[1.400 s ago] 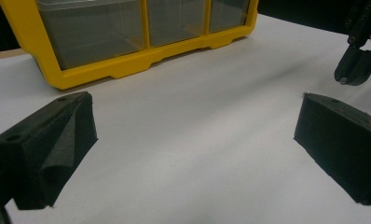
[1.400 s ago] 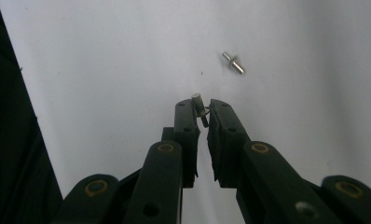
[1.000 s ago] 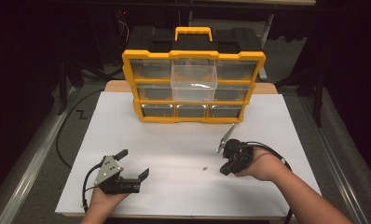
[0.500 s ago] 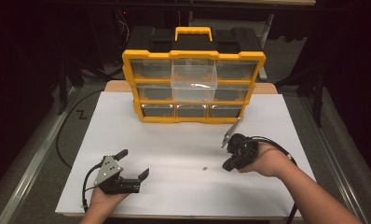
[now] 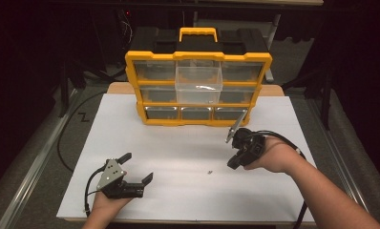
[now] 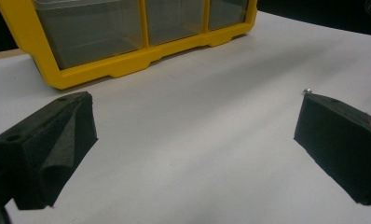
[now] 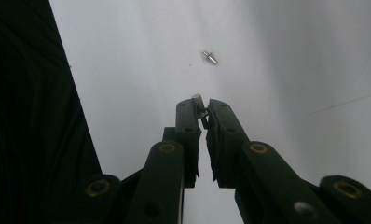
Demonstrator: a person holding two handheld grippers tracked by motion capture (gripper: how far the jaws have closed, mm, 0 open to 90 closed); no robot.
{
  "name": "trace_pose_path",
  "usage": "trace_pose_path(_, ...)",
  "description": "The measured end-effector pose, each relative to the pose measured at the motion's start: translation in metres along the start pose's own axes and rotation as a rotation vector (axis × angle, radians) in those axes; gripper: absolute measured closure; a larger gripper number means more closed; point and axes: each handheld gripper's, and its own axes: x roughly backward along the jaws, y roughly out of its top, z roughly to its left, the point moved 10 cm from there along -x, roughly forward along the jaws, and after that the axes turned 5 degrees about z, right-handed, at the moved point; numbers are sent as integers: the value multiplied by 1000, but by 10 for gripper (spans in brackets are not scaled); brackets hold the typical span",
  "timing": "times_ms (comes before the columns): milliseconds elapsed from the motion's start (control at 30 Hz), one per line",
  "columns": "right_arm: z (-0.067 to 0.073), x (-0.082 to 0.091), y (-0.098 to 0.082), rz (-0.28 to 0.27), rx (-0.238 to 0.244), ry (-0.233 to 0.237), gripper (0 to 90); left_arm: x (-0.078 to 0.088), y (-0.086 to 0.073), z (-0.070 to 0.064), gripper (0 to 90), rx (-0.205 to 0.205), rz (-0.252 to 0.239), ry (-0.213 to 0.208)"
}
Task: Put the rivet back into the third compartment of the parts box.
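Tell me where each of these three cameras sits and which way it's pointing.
High view: above the person's side, looking forward and down on the white table and yellow organizer; both forearms and claws show.
Left gripper view: rides the left claw, low, facing the organizer; its open jaws show.
Right gripper view: rides the right claw, looking down at the table; jaws shut on a small metal pin.
Shared: a loose pin on the table, seen in the high and right gripper views.

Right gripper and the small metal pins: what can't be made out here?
- Held pin: its lower part is hidden between the right gripper jaws, right gripper view.
- Loose pin: too small for its shape, high view.
- Organizer drawer contents: blurred behind cloudy plastic, high view.
- Organizer top: cut off by the frame edge, left gripper view.
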Motion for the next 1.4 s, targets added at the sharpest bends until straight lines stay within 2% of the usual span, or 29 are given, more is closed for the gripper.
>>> trace_pose_path(200,-2,16,9,-3,0,0,844,-1,-1,-1,3,-3,6,-5)
trace_pose_path(500,0,50,22,-2,18,18,844,-1,-1,-2,3,-1,6,-9)
trace_pose_path(867,-2,92,38,4,24,-9,843,-1,-2,-3,3,-7,19,-12)
trace_pose_path(1400,-4,123,53,4,37,-37,843,0,-2,-3,3,-6,16,-13)
